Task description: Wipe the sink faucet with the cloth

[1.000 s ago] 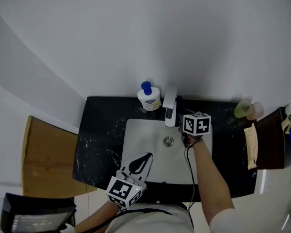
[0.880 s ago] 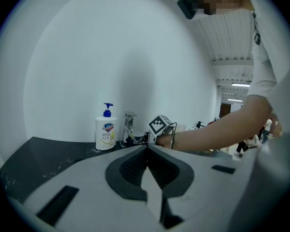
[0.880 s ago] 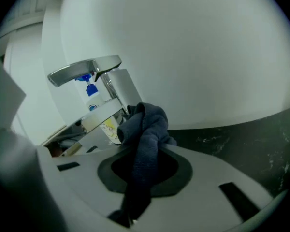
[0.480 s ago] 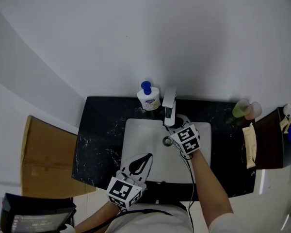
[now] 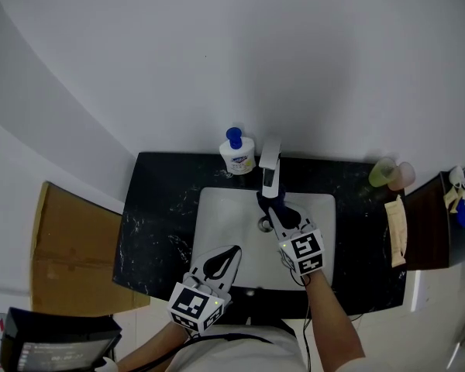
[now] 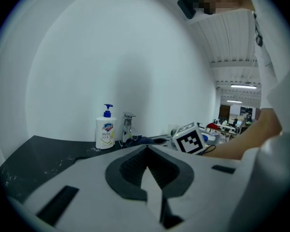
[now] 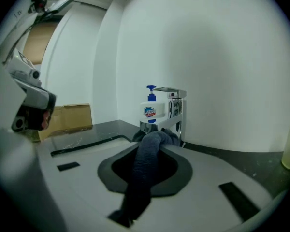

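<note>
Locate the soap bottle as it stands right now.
In the head view the soap bottle stands on the black counter behind the sink's back left corner, just left of the faucet.

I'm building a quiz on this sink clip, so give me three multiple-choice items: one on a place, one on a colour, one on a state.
1. In the head view, the soap bottle stands where from the faucet?
A. at its right
B. at its left
C. in the sink

2. The bottle's pump is
A. red
B. green
C. blue

3. The right gripper is
A. shut on the cloth
B. open and empty
C. shut on the bottle

Answers: 1 B, the bottle sits just left of the faucet; 2 C, the pump shows blue above the white bottle; 3 A, the cloth runs pinched between its jaws.
</note>
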Demonstrator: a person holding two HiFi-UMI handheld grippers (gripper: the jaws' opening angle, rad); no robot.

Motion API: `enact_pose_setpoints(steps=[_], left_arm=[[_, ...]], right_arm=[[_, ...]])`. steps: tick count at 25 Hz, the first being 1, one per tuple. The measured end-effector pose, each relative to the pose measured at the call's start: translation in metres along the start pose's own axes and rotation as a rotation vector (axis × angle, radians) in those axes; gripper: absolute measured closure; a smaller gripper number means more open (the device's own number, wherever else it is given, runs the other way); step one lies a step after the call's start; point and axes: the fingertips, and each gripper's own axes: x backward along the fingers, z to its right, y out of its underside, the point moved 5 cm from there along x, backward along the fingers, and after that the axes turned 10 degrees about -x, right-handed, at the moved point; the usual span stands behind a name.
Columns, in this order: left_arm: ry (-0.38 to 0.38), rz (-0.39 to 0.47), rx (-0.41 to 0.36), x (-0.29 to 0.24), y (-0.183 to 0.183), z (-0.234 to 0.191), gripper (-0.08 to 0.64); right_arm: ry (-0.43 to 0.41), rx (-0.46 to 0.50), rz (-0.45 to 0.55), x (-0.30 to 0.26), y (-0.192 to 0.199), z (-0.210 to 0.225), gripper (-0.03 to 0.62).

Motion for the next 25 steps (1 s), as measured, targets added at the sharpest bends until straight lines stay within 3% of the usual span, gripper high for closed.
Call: enact_pose_setpoints(steps=[5, 14, 25], left_arm=[[0.001, 0.005, -0.003, 0.000, -0.002, 0.003, 0.558], [-0.033, -0.008, 0.001, 0.007, 0.000, -0.001, 0.558], [-0.023, 0.009, 0.003, 0.001, -0.003, 0.002, 0.558]], right_arm=[[-0.026, -0.017, -0.015, -0.006, 0.002, -0.002, 0.538], [-0.010, 0.110, -0.058, -0.038, -0.013, 0.028, 0.538], [-0.083, -0.011, 0.007, 0.002, 0.000, -0.011, 0.538]])
